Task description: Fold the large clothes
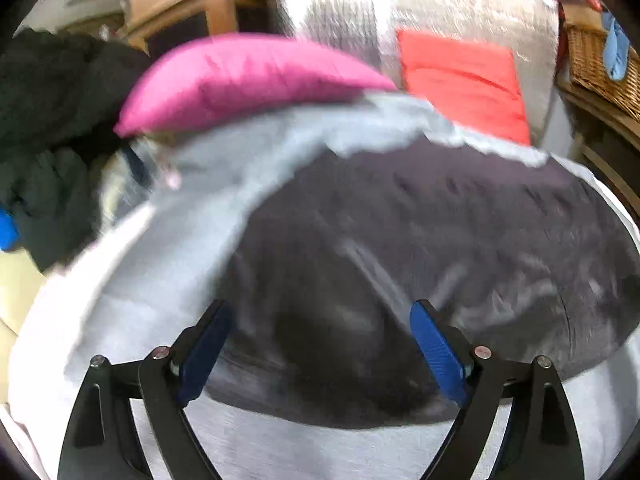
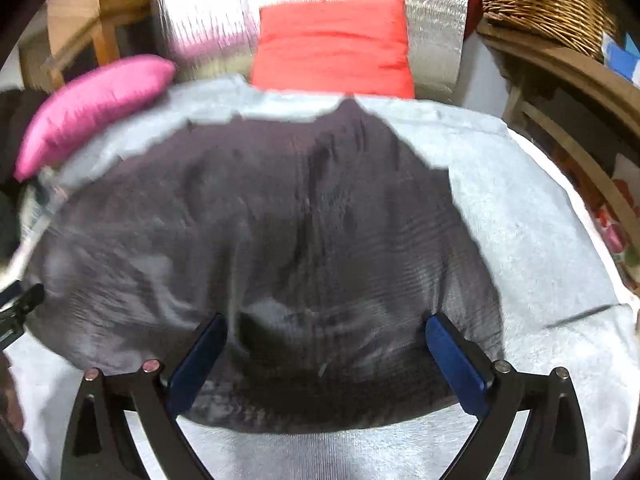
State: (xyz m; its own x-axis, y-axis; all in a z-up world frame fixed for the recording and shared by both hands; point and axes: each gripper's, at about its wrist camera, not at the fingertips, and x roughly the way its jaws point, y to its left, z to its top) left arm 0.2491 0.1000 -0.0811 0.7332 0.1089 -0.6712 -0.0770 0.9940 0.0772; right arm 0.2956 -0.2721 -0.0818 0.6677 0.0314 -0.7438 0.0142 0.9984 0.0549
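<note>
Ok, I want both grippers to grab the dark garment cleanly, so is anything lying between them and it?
Nothing visible. The dark garment lies spread right beneath the open left gripper and open right gripper, with no item over it.

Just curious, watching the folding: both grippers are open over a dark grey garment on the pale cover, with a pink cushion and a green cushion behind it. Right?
Nearly. The cushion beside the pink cushion is red, not green, as the right wrist view shows. The rest holds: both grippers, left and right, are open over the dark grey garment.
</note>
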